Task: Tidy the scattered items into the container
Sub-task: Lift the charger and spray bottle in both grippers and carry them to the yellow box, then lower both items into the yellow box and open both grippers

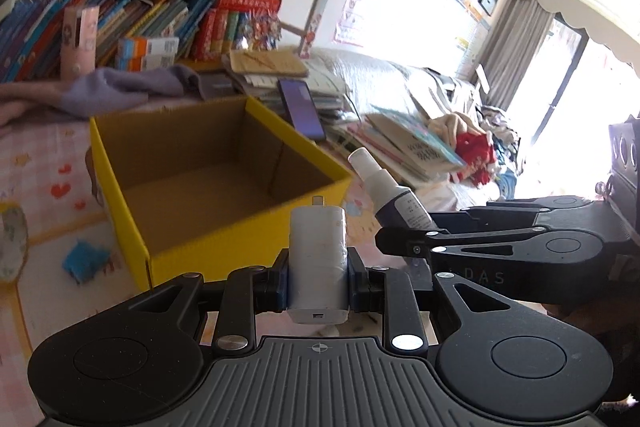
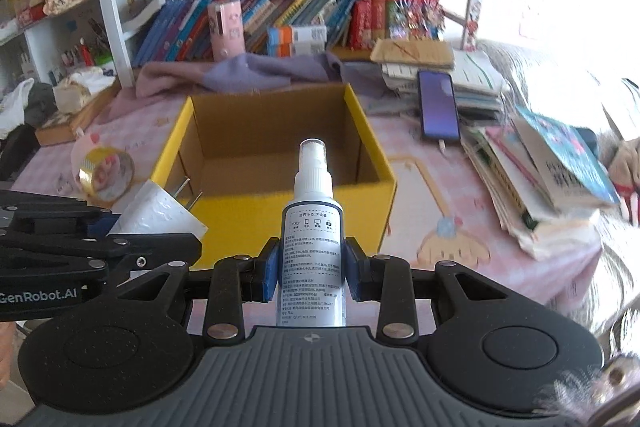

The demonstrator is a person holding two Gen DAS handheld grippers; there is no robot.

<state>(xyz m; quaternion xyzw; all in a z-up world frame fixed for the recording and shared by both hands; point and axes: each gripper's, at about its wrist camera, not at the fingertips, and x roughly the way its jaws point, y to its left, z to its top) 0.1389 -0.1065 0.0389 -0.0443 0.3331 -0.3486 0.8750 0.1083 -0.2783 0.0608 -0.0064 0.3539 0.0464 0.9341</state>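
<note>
Gripping a charger (image 1: 318,259), the left tool (image 1: 318,281) hides its base; right tool (image 2: 312,267) clamps spray bottle (image 2: 312,227).

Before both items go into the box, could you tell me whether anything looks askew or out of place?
The book stack right of the yellow box is slumped, its blue-covered top book tilted and overhanging. A roll of tape and a small blue item lie loose on the mat. The box looks empty and undamaged.
</note>
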